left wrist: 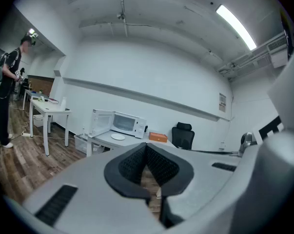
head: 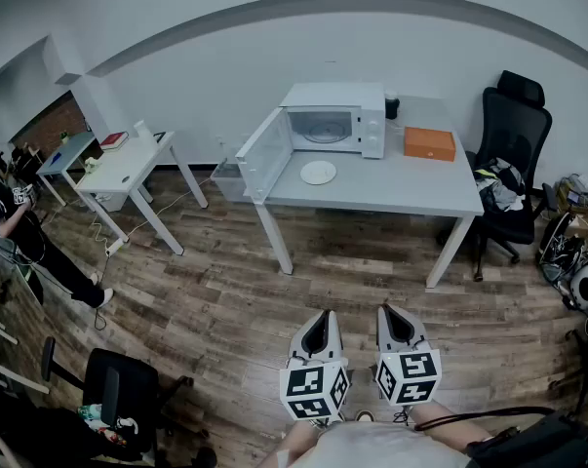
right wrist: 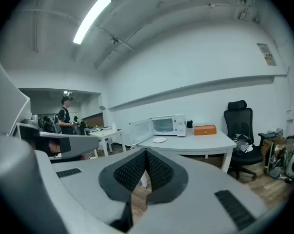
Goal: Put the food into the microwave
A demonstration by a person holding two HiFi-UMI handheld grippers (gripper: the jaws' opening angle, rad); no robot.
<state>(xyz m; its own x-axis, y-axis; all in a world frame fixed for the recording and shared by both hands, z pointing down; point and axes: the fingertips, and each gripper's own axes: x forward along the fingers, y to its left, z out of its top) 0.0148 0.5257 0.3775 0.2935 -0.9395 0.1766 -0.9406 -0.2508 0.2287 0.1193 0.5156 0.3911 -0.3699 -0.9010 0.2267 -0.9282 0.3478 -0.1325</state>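
step: approach, nothing picked up yet | left gripper point(head: 320, 318): jaws closed, empty | right gripper point(head: 395, 312): same | plate point(head: 318, 172) on desk point(head: 411, 188) just before microwave point(head: 334, 123), door point(head: 264, 154) open, well away from both grippers; food on it too small to tell | next: walk up, open jaws, take plate by rim, keep level

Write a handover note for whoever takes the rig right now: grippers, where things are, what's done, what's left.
Left hand-held gripper: shut, empty.
Right hand-held gripper: shut, empty.
Both are held low, well short of the table.
The microwave stands on the table with its door open. A white plate lies in front of it; what it carries can't be made out.
Done: door open.
Left: approach, grasp the plate, set it inside.
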